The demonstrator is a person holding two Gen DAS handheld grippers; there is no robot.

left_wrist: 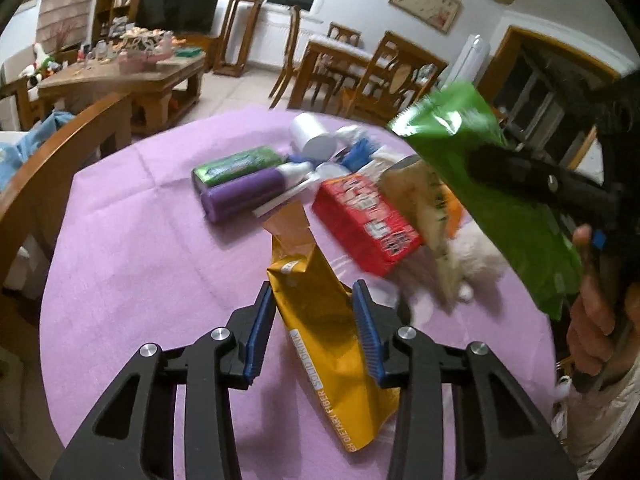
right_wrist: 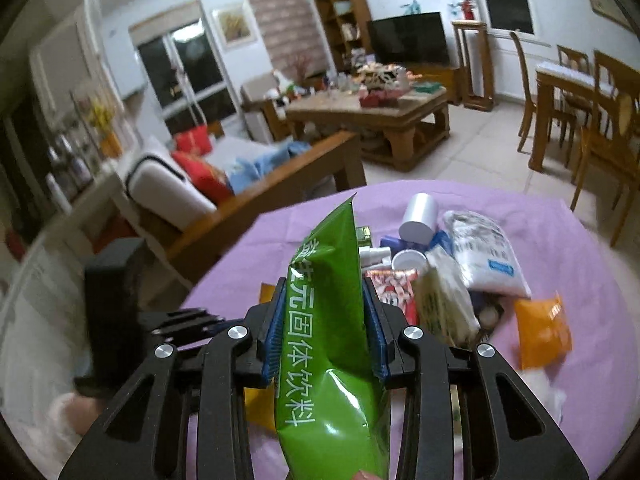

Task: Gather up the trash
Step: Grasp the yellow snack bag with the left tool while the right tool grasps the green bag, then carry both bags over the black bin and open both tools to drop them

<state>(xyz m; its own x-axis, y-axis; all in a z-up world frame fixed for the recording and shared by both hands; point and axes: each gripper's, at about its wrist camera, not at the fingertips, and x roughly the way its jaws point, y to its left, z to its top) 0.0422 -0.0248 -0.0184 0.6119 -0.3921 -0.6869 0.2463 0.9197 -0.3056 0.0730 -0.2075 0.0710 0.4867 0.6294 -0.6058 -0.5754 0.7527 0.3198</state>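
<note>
A yellow drink-mix pouch (left_wrist: pixel 320 312) lies on the purple tablecloth (left_wrist: pixel 140 248), and my left gripper (left_wrist: pixel 314 292) is shut on it, blue pads pressing both sides. My right gripper (right_wrist: pixel 325 284) is shut on a green pouch (right_wrist: pixel 326 320) with white characters, held up off the table. From the left wrist the green pouch (left_wrist: pixel 472 160) and the right gripper (left_wrist: pixel 532 180) hang at the right, a hand (left_wrist: pixel 592 312) below them. The left gripper (right_wrist: pixel 188 322) shows dark at the left of the right wrist view, with the yellow pouch (right_wrist: pixel 260 404) under the green one.
A pile of trash sits mid-table: a red packet (left_wrist: pixel 364 224), purple roll (left_wrist: pixel 244 196), green packet (left_wrist: pixel 236 166), white cup (left_wrist: pixel 312 136), white bag (right_wrist: pixel 484 252), orange wrapper (right_wrist: pixel 542 332). A wooden chair back (left_wrist: pixel 52 172) curves at the table's left; a sofa (right_wrist: pixel 192 184) and coffee table (right_wrist: pixel 380 120) stand beyond.
</note>
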